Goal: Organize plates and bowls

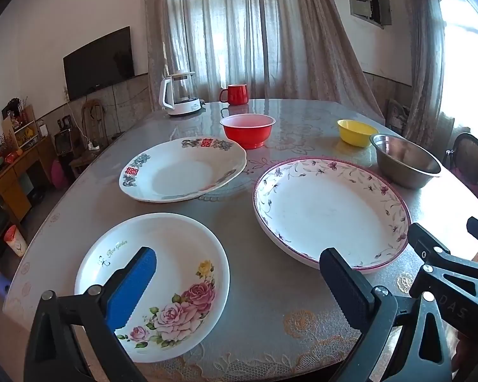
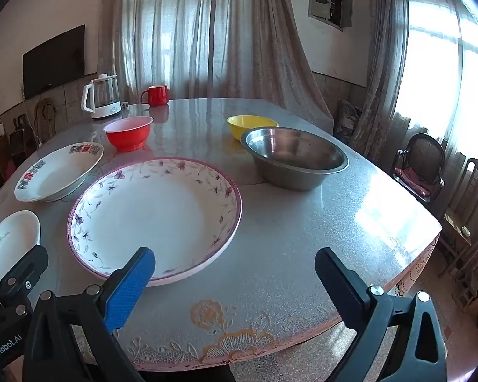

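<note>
Now we hold both claws low over the near edge of the table (image 2: 286,229); our left gripper (image 1: 239,286) is spread wide with nothing in it, and its blue finger hangs over the rose plate (image 1: 181,254) at the near left; our right gripper (image 2: 235,286) is spread wide too, with nothing in it, and its blue finger sits at the near rim of the big purple-flower plate (image 2: 156,210); that big plate lies in the middle; behind the rose plate we see the plate with red signs (image 1: 181,172), tipped up a bit on its right side; the red bowl (image 1: 248,130) stands just behind it; the yellow bowl (image 2: 251,124) stands far back, right beside the steel bowl (image 2: 294,156); a kettle (image 1: 180,95) and a red mug (image 1: 235,94) stand at the far edge.
</note>
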Available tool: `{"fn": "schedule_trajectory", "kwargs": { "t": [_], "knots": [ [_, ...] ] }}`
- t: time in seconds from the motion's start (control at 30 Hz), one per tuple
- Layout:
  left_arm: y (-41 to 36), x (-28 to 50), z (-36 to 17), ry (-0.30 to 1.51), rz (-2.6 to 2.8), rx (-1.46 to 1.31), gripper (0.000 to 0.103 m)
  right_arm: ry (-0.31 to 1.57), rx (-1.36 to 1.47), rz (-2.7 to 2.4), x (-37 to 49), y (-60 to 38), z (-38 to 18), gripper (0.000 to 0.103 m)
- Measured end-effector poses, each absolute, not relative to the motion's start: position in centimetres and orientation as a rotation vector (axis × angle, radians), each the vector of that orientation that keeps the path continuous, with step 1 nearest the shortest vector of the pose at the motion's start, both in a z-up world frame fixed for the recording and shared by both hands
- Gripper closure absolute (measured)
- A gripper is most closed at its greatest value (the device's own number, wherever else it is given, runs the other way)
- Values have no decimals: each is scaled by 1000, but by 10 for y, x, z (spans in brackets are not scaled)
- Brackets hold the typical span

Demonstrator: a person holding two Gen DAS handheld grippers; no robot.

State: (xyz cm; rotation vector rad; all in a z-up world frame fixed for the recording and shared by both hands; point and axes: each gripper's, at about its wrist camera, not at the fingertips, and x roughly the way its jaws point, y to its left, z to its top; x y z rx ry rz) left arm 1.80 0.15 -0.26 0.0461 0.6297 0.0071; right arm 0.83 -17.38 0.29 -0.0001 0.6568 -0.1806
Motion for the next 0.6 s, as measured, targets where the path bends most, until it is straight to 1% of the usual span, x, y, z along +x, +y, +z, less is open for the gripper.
{"fn": "schedule_trajectory", "kwargs": {
  "t": [0.6],
  "knots": [
    [1,29,-9,675,22,63,0,668,29,-167,30,-182,0,1]
  ]
}}
